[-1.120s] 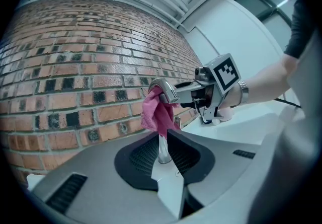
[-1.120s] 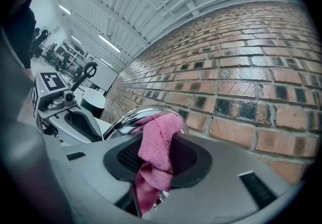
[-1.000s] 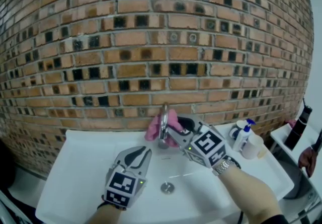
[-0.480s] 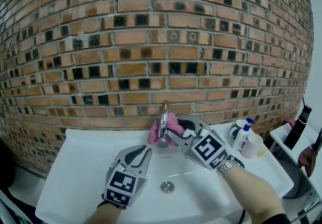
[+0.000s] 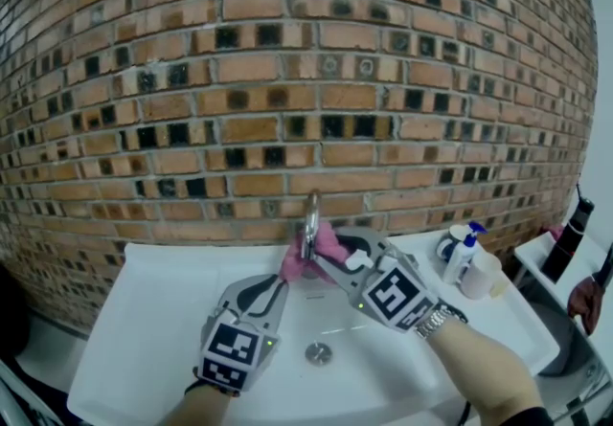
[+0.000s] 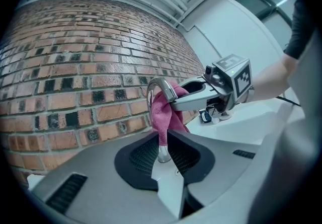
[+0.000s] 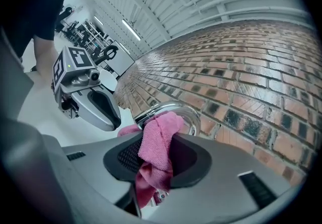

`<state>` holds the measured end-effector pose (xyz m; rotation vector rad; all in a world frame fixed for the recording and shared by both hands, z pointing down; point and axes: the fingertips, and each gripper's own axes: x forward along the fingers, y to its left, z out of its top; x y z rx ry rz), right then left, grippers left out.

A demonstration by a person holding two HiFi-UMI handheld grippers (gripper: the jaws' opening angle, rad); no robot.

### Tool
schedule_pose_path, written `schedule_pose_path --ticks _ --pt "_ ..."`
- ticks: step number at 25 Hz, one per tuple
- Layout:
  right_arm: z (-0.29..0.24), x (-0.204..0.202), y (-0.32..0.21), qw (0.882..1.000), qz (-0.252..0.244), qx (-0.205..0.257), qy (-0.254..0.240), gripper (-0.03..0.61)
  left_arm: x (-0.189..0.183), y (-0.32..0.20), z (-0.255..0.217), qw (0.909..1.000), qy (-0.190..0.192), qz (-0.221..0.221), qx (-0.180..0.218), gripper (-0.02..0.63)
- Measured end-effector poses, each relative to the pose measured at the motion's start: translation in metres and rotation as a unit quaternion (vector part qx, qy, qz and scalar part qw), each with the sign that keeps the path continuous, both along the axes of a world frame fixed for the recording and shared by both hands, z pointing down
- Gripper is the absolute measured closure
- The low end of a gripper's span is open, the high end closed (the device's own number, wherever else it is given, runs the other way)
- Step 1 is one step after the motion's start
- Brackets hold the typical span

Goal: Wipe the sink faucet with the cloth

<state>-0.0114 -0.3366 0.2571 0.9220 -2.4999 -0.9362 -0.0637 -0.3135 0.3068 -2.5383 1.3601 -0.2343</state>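
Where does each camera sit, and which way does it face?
Head view: on the person's head, looking down at sink, faucet, brick wall; both forearms show.
Left gripper view: on the left gripper, facing the faucet past shut jaws; right gripper shows.
Right gripper view: on the right gripper, jaws clamping the pink cloth; left gripper shows.
Shared: faucet, pink cloth.

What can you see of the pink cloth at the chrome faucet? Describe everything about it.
The pink fuzzy cloth looks like soft microfibre, bunched and creased rather than spread flat. The right gripper pinches it between its jaws, with folds bulging above them and a tail hanging below. The cloth lies against the neck of the curved chrome faucet, draping down beside it, above the white sink.
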Motion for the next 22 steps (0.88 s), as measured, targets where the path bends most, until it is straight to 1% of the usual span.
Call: schedule_pose_path --ticks 9,15,18,22 --pt "0.017 -0.001 0.006 1.0 0.004 -0.016 -0.001 0.456 0.0 0.001 0.0 1.0 -0.001 0.0 0.0 0.555" --pt "0.041 -0.007 0.009 0.999 0.009 -0.03 0.012 0.456 0.0 0.001 0.001 1.0 -0.001 -0.001 -0.001 0.555" --pt "0.052 -0.011 0.003 0.999 0.024 -0.032 0.015 0.454 0.0 0.002 0.0 1.0 0.0 -0.001 -0.001 0.555" --pt "0.062 -0.011 -0.01 0.997 0.062 -0.037 0.007 0.454 0.001 0.002 0.0 1.0 0.0 -0.001 0.0 0.555"
